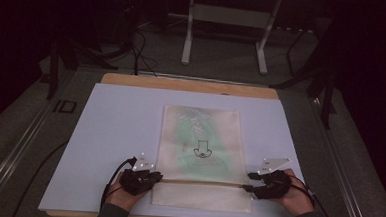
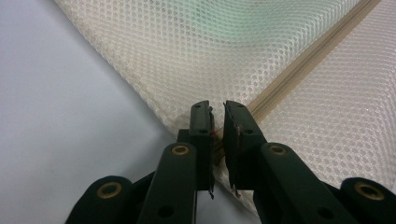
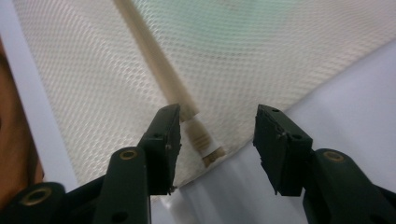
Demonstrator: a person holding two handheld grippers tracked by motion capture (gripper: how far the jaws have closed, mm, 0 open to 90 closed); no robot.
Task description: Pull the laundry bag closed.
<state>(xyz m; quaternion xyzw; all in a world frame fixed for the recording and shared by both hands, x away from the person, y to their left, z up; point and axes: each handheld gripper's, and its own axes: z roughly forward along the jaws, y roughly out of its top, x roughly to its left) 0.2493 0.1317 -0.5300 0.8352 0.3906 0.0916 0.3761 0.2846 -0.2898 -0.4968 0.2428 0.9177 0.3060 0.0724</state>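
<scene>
Two forearms come in from the bottom edge of the high view, each hand carrying a black gripper at one end of the zipper (image 1: pixel 199 182) that runs across a cream mesh bag (image 1: pixel 199 139).

Nearest on the left side, the left gripper (image 1: pixel 145 176) sits at the bag's left edge. In the left gripper view its jaws stand close together with a narrow slit between them, the pads (image 2: pixel 232 135) not pressing on anything; the left gripper (image 2: pixel 217 112) has its tips right over the corner where the zipper (image 2: pixel 303 63) meets the mesh bag (image 2: pixel 187 56). Whether a shred of fabric lies in the slit is hard to tell.

On the right side, the right gripper (image 1: pixel 257 184) rests at the bag's right edge. In the right gripper view the right gripper (image 3: pixel 217 123) has its jaws spread wide, and the end of the zipper (image 3: pixel 161 70), with its small tan end tab (image 3: pixel 210 151), lies loose between them, nearer the left jaw and untouched by either pad.

Beyond the hands, the mesh bag lies flat in the middle of a pale blue mat (image 1: pixel 115 124) on the wooden table (image 1: pixel 182 84). Something green shows faintly through the mesh, with a small black drawing (image 1: pixel 201 151) on it. Farther back stand the legs of a white frame (image 1: pixel 225 35) on the grey floor.
</scene>
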